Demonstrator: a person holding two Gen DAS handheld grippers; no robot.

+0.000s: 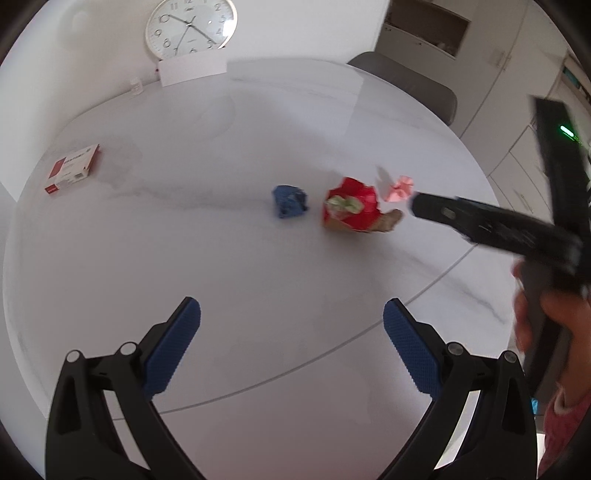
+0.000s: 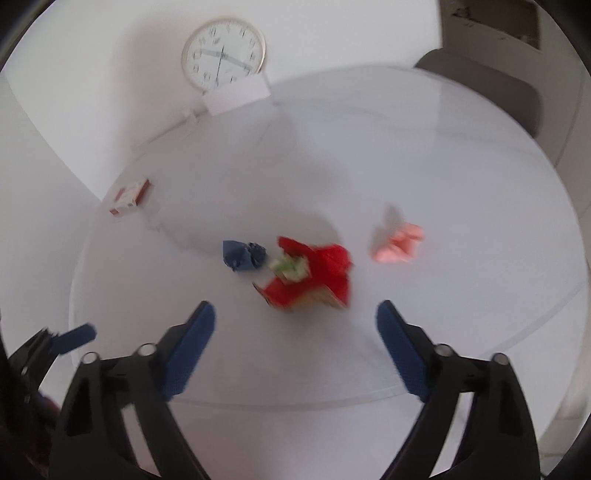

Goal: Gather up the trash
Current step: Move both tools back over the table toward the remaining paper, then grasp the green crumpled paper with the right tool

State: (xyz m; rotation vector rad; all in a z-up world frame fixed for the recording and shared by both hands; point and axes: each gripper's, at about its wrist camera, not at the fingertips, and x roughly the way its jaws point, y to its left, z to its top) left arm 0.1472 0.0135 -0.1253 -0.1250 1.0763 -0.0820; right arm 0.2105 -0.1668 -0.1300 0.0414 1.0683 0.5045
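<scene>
Three pieces of trash lie on a round white table (image 1: 221,258): a crumpled blue paper (image 1: 290,201) (image 2: 243,255), a torn red carton (image 1: 352,210) (image 2: 314,275) with green-white print, and a crumpled pink paper (image 1: 400,189) (image 2: 399,245). My left gripper (image 1: 291,343) is open and empty, well short of the trash. My right gripper (image 2: 295,343) is open and empty, just in front of the red carton. The right gripper's black body (image 1: 491,225) also shows in the left wrist view beside the pink paper. The right wrist view is blurred.
A red and white box (image 1: 74,168) (image 2: 129,197) lies at the table's left. A wall clock (image 1: 190,27) (image 2: 223,53) and a white card (image 1: 192,68) stand at the back. A grey chair (image 1: 406,83) sits beyond the table. Cabinets (image 1: 517,110) are at right.
</scene>
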